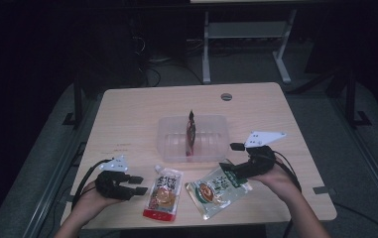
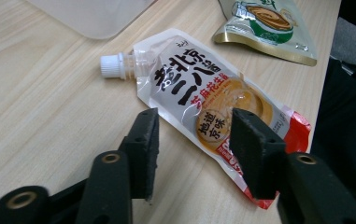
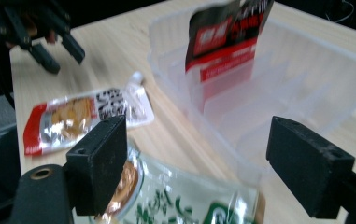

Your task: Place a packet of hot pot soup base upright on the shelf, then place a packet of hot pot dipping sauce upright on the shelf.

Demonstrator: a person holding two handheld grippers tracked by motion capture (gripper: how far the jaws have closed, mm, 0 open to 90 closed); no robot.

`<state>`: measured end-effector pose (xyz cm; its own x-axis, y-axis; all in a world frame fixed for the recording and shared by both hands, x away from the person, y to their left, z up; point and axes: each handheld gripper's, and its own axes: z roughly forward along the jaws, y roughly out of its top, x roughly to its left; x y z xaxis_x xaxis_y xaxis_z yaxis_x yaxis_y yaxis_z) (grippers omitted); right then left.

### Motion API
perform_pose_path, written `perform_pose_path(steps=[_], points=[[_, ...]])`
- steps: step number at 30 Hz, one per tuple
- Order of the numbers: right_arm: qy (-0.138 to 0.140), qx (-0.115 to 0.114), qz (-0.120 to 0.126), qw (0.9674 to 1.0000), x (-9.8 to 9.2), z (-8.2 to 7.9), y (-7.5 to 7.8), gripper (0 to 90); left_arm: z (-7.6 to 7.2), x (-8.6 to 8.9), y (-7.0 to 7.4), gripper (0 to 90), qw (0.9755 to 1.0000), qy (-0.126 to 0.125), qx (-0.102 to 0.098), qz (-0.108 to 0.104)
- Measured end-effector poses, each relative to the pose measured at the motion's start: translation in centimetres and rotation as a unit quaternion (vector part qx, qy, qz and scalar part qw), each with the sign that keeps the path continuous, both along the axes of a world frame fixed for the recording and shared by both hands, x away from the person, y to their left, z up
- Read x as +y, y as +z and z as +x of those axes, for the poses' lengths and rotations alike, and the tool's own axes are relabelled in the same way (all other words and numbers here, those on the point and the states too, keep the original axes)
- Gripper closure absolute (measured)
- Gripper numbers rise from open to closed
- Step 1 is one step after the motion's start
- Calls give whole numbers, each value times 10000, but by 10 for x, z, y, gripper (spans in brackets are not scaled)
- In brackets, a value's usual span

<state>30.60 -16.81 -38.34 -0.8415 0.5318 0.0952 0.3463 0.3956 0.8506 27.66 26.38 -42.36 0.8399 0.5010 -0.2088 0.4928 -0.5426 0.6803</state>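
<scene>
A clear plastic bin (image 1: 172, 125) sits mid-table with a red and black pouch (image 1: 191, 135) standing upright in it. In front of it lie a white and red spout pouch (image 1: 163, 194) and a green and white pouch (image 1: 217, 191), both flat on the table. My left gripper (image 1: 138, 184) hovers open just left of the spout pouch (image 2: 199, 88), its jaws apart with nothing pressed between them (image 2: 194, 128). My right gripper (image 1: 230, 157) stands wide open over the green pouch's (image 3: 180, 200) upper right corner, facing the bin (image 3: 306, 70) and the upright pouch (image 3: 227, 32).
A round cable hole (image 1: 226, 96) lies near the table's far edge. White legs of another table (image 1: 206, 54) stand on the dark floor behind. The two flat pouches lie close to the table's front edge. The left gripper (image 3: 56, 46) shows far off in the right gripper view.
</scene>
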Motion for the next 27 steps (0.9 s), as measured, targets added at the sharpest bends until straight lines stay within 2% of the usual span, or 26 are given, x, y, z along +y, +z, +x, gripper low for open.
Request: perform_pose_path(steps=[3, 6, 8, 10, 17, 24, 27], points=[[-73, -30, -75, 9999, -7, -9, -8, 201, -1, -1, 3, 613, 10000, 40, 15, 10], [-163, -16, -148, 9998, -13, -16, -14, 198, -2, -2, 6, 737, 10000, 50, 7, 27], [-241, 16, -152, 9996, -19, -21, -19, 196, -4, -4, 7, 825, 10000, -17, -29, 10], [-343, 72, -171, 9992, -24, -24, -24, 189, -5, -7, 9, 896, 9999, -84, -81, 93], [-518, 289, -100, 9982, -38, -32, -39, 176, -15, -23, 12, 896, 9998, -168, -80, 6], [-676, 242, -111, 9974, -42, -29, -42, 174, -33, -40, 6, 891, 9994, -340, -6, -58], [-693, 239, -123, 9972, -40, -28, -44, 169, -42, -50, 1, 884, 9986, -524, 33, 57]])
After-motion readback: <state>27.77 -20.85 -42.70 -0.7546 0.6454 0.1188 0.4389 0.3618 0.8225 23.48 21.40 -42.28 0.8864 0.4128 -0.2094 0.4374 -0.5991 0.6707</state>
